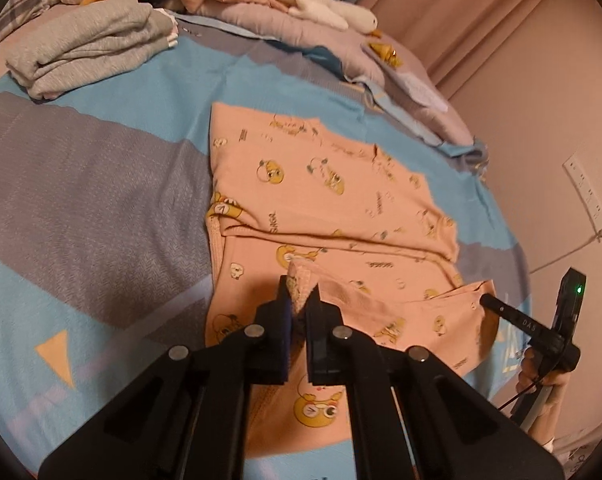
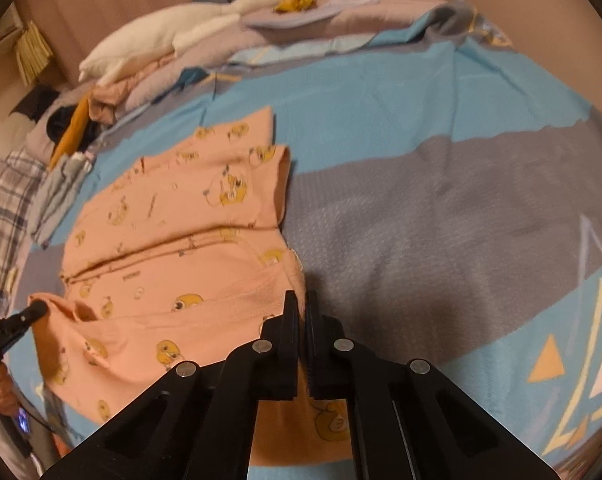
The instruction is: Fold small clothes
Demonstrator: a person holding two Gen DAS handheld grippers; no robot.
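Hem corners of the pink garment (image 1: pixel 321 208), spread on the blue sheet (image 1: pixel 113 92), are pinched in your left gripper (image 1: pixel 299 300) and right gripper (image 2: pixel 301 304), so lift both evenly and lay them squarely over its far edge.

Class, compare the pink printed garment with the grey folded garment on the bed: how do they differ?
The pink garment is spread wide, duck-printed and pinched by the left gripper; the grey garment is plain, folded into a compact bundle and untouched. Both lie on the blue-and-grey bedspread.
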